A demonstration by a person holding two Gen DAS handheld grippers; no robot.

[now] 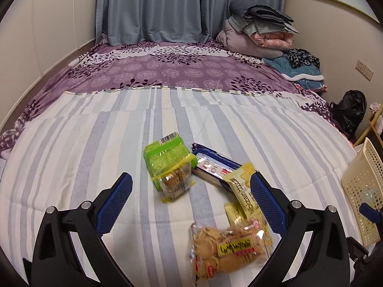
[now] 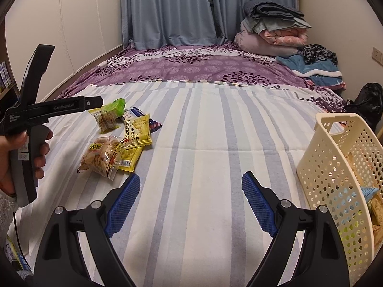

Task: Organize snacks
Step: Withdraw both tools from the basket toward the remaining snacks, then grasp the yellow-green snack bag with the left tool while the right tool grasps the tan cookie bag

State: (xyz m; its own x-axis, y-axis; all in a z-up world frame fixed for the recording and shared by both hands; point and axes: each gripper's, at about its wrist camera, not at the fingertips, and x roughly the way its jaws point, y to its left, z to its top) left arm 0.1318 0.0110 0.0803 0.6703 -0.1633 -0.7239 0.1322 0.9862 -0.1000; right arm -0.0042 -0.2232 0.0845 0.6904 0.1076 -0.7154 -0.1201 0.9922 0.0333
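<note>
Left wrist view: the left gripper (image 1: pixel 191 198) is spread wide with nothing in it, hanging over the snack pile on the striped sheet (image 1: pixel 95 143). The right finger (image 1: pixel 267 201) covers part of the yellow packet (image 1: pixel 241 186), and the clear biscuit bag (image 1: pixel 229 248) is blurry. The cream basket (image 1: pixel 361 191) is cut off at the edge.

Right wrist view: the right gripper (image 2: pixel 190 198) gapes empty over bare sheet, the snacks well to its left. What's inside the basket (image 2: pixel 335 167) is hard to make out through the holes.
</note>
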